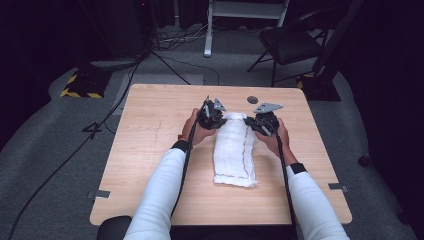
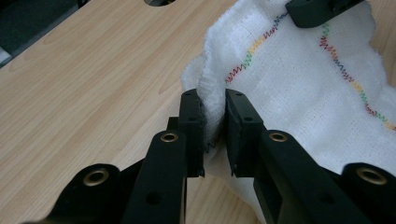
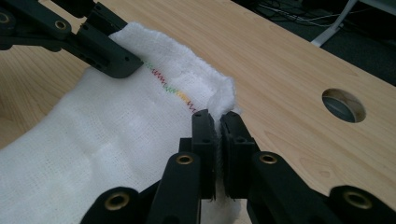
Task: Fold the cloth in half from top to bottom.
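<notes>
Left tool [image 1: 212,114] at far left corner of white cloth [image 1: 234,150], jaws pinching folded edge there. Cloth lies lengthwise mid-table [image 1: 150,150], near end flat, coloured zigzag stitching [image 2: 345,74] along hem. Right tool [image 1: 263,121] at far right corner, jaws pressed together on cloth edge. Round hole [image 1: 252,99] in table beyond right tool.

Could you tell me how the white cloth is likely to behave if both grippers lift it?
The white cloth will probably sag: it already bunches between the left gripper fingers. It looks thin and woven, so likely light. The right gripper pinches only an edge, so it may slip.
</notes>
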Tool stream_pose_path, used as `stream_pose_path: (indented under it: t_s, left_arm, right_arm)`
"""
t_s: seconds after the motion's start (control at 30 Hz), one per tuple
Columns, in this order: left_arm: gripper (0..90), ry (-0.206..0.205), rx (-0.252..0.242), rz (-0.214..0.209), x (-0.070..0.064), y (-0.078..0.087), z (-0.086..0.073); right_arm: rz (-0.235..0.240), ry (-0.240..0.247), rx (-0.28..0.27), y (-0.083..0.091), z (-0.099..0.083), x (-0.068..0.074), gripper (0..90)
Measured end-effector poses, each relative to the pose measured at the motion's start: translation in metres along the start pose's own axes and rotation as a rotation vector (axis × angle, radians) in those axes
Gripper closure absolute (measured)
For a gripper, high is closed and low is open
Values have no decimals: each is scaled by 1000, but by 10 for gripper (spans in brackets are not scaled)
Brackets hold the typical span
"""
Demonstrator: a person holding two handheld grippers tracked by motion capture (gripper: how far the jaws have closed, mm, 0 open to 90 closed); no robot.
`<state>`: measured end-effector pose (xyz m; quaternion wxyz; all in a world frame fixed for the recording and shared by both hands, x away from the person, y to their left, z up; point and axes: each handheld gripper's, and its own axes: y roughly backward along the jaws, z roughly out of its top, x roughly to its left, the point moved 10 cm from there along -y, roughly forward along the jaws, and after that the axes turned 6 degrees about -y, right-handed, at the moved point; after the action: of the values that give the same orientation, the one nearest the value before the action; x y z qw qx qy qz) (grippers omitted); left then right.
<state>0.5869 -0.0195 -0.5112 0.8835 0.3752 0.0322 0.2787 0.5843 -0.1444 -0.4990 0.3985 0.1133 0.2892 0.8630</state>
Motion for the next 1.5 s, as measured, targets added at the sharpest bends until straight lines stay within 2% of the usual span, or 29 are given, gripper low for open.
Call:
stream_pose_path:
  t_s: [0.13, 0.2, 0.3, 0.33, 0.53, 0.73, 0.9, 1.03, 1.07, 1.2, 1.33, 1.5]
  left_arm:
    - [771, -5, -33, -31, -4, 10, 0]
    - [769, -32, -40, -47, -7, 15, 0]
    - [766, -48, -64, -75, -13, 23, 1]
    - [760, -46, -86, -80, -16, 28, 2]
    - [770, -67, -115, -86, -22, 43, 1]
    - [832, -117, -120, -98, -35, 54, -4]
    - [844, -169, -127, -116, -53, 64, -11]
    - [844, -174, -135, -141, -62, 69, -17]
    - [844, -167, -138, -159, -66, 72, -21]
    - [845, -171, -143, -174, -73, 76, -26]
    - [845, -193, -138, -196, -86, 78, -33]
    - [844, -236, -108, -209, -103, 79, -43]
  right_arm:
    - [12, 9, -14, 7, 2, 4, 858]
    - [17, 15, -15, 11, 2, 6, 859]
    - [39, 26, -30, 22, 0, 11, 858]
    - [43, 30, -31, 24, -1, 13, 858]
    - [80, 53, -42, 36, -3, 22, 859]
    - [133, 90, -48, 51, -11, 39, 858]
    - [173, 108, -40, 58, -21, 48, 858]
    - [197, 118, -35, 62, -27, 55, 857]
    - [209, 122, -32, 65, -31, 59, 857]
    - [232, 129, -28, 69, -36, 67, 856]
    - [251, 143, -21, 76, -44, 75, 854]
    - [281, 141, -4, 81, -56, 82, 850]
